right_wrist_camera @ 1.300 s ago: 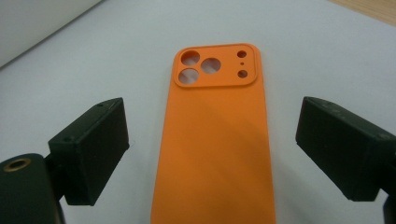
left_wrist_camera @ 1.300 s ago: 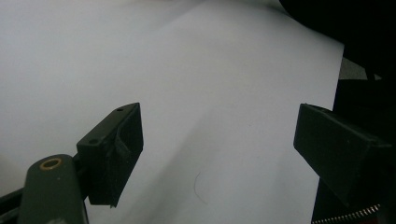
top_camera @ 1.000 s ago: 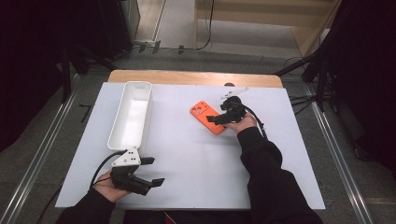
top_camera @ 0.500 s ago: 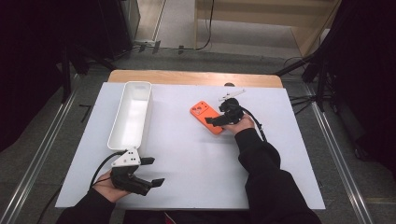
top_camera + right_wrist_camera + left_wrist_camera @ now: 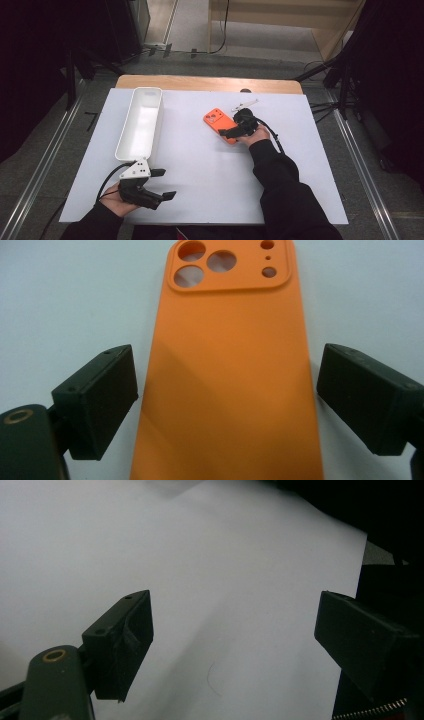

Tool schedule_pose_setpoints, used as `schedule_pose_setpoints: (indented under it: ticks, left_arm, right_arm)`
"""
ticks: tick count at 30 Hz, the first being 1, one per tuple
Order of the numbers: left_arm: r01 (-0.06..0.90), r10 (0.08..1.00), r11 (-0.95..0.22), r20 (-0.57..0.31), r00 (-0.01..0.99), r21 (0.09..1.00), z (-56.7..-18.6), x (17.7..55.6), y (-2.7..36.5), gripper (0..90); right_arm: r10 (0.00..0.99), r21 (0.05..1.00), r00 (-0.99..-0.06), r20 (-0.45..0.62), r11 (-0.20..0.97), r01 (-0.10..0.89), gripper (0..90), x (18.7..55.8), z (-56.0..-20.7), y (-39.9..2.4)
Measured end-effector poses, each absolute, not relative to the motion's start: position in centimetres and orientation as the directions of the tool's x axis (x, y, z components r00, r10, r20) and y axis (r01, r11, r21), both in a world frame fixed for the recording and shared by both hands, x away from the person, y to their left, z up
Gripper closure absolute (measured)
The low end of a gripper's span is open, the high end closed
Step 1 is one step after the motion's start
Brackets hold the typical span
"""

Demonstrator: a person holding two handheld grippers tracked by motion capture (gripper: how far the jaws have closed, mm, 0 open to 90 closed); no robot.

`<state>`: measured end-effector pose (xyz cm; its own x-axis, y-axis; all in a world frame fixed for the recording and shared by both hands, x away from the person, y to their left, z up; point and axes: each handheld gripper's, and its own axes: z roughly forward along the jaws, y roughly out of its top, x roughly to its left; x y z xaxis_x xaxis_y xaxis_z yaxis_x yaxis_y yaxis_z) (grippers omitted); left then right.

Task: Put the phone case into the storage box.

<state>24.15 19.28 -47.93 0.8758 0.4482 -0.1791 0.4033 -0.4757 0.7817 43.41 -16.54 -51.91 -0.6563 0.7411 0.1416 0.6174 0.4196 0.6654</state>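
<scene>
My right gripper [image 5: 227, 405] stood with its jaws spread to either side of the orange phone case [image 5: 227, 380], one pad at 9 o'clock of it and one at 3 o'clock, a thin gap of table showing on each side; neither pad touched yet. The case lay flat, back up, its camera cut-outs at 12 o'clock from my jaws, so I was straddling the lower half of its long sides. In my judgement the step was to close on it squarely: I should have kept the jaws level with the table, centred so both pads met the edges together, and low enough to catch the thin rim rather than ride over it.

In the high view the phone case [image 5: 220, 125] sat on the white table sheet [image 5: 200, 165], right of centre, with my right gripper [image 5: 231, 132] at its near end. The white tray [image 5: 120, 145] lay well apart at 9 o'clock of it. My left gripper [image 5: 165, 185] rested by the near edge, jaws spread and empty over bare sheet.
</scene>
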Motion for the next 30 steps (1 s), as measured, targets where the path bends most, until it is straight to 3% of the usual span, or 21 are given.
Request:
schedule_pose_setpoints:
  ticks: [23, 30]
  left_arm:
    - [0.404, 0.450, -0.476, -0.178, 0.875, 0.781, -47.93, 24.16, 19.28, 15.9]
    - [0.403, 0.450, -0.477, -0.177, 0.875, 0.781, -47.92, 24.17, 19.31, 15.9]
  right_arm:
    - [0.759, 0.684, -0.651, 0.007, 0.471, 0.557, 13.3, 42.42, -52.47, -15.63]
    - [0.761, 0.686, -0.649, 0.008, 0.468, 0.557, 14.2, 42.42, -52.46, -15.66]
